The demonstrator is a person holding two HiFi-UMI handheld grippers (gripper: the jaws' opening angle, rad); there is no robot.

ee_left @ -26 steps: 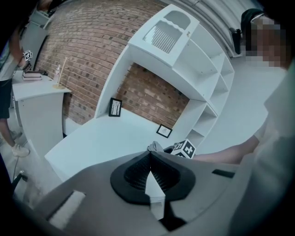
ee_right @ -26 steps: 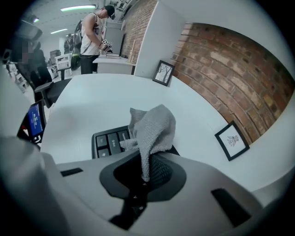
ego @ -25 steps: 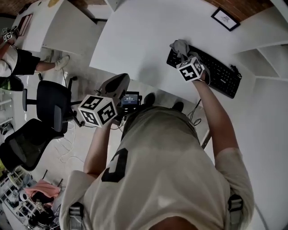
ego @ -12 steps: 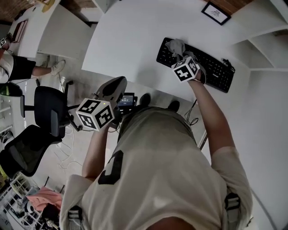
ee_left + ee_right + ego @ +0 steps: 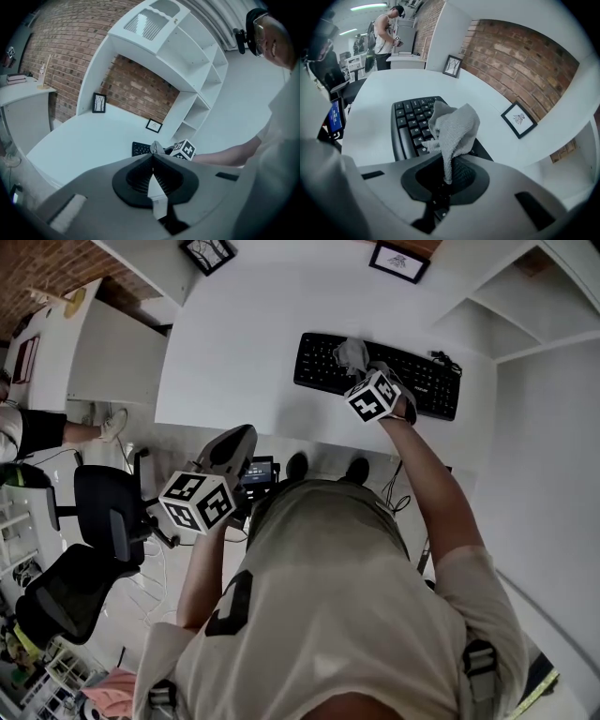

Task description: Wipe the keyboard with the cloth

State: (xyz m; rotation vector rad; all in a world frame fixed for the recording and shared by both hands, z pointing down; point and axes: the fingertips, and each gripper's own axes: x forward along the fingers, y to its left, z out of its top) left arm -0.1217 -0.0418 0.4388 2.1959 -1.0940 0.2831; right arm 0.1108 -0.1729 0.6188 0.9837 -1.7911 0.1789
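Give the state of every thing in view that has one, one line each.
right gripper: jaws shut on the cloth.
left gripper: jaws together, empty, off the desk.
cloth: bunched, lying on the keys.
keyboard: flat on the desk, partly under the cloth.

Far half of keyboard (image 5: 408,123) hidden behind cloth (image 5: 454,126), drawing in framed print (image 5: 518,119) too small to tell

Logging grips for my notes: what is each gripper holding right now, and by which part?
The right gripper is shut on the cloth, pinching one narrow end; the rest bunches over the keyboard. The left gripper is shut, holding nothing.
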